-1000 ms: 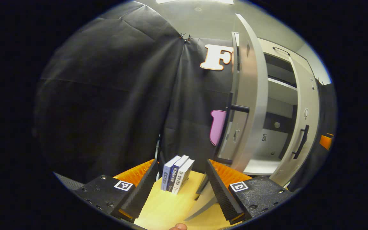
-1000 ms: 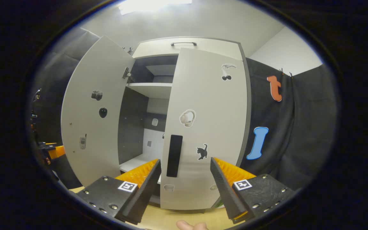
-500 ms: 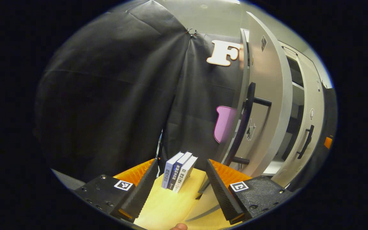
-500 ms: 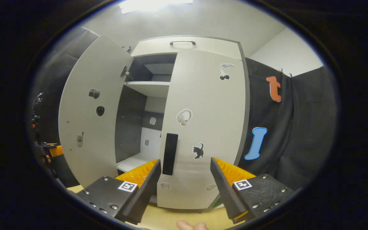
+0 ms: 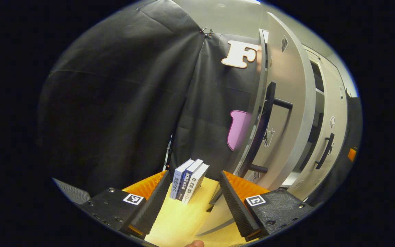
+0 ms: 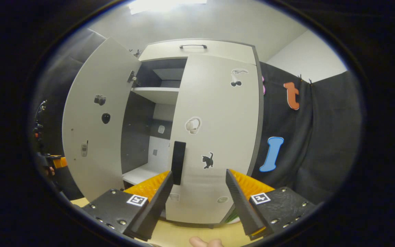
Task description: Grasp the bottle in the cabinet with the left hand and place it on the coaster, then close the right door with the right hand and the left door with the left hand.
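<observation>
Right gripper (image 6: 197, 192) fingers spread apart, nothing between them, pointed at the face of the right door (image 6: 214, 137); can't tell whether the fingertips touch the panel. That door is nearly closed, a gap remaining beside its black handle (image 6: 178, 162), where the cabinet (image 6: 197, 48) interior shows with a white shelf (image 6: 156, 94) and a pale bottom board. Left door (image 6: 94, 133) stands wide open, stickers on its inner face. Left gripper (image 5: 192, 197) also spread apart and empty, held over the wooden table (image 5: 180, 223), just beside the left door's outer face (image 5: 283, 113), whose black bar handle (image 5: 264, 127) is right of the fingers, apart from them. Three books (image 5: 189, 180) stand upright on the table just ahead of the left fingers, against the black cloth. From the right gripper view the left gripper is an orange bit at the far left edge (image 6: 58, 162). Bottle and coaster: can't locate them from these views. A fingertip (image 6: 206, 242) pokes in at the bottom.
</observation>
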The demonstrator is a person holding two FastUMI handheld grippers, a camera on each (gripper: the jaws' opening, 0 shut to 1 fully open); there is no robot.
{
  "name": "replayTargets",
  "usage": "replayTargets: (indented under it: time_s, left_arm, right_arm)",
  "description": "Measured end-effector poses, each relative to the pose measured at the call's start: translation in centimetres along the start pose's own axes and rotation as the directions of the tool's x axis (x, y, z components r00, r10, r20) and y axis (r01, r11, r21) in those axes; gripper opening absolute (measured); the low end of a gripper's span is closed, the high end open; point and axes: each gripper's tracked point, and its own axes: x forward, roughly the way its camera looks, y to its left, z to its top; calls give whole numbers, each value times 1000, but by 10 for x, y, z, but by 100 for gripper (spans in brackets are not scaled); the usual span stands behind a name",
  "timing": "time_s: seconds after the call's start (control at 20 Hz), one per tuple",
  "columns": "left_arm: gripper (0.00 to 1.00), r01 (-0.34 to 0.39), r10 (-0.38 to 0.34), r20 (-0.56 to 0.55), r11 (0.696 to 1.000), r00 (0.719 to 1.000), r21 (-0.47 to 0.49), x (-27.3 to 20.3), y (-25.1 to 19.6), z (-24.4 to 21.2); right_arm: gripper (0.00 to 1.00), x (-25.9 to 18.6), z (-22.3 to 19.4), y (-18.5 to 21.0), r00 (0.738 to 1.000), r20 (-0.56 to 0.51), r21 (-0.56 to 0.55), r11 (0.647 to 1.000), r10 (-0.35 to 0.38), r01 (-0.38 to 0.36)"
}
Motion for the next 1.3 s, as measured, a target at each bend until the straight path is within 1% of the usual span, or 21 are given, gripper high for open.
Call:
replayTargets:
  time_s: [0.4, 0.7, 0.85, 1.05, 1.25, 1.3]
  left_arm:
    - [93, 45, -45, -10, 999, 999, 4, -11, -24, -6]
    - [93, 127, -126, -30, 992, 992, 9, -21, -65, -17]
    - [93, 181, -180, -47, 983, 983, 27, -24, -92, -25]
    - [93, 266, -262, -66, 962, 963, 58, -30, -131, -32]
    - [92, 326, -320, -76, 943, 944, 71, -35, -160, -37]
    - [93, 337, -331, -77, 939, 940, 74, -37, -165, -37]
  right_arm:
    - [94, -6, -3, 0, 1000, -5, 12, 1000, 11, -11]
    - [94, -18, 2, -3, 1000, 8, 20, 1000, 13, -13]
    - [94, -23, 4, -9, 1000, 7, 17, 1000, 2, -2]
    - [94, -31, 3, -27, 1000, 4, 18, 1000, -23, 23]
    - [94, -37, 3, -37, 999, 0, 23, 999, -42, 42]
    - [92, -38, 2, -39, 999, -1, 23, 999, -46, 46]
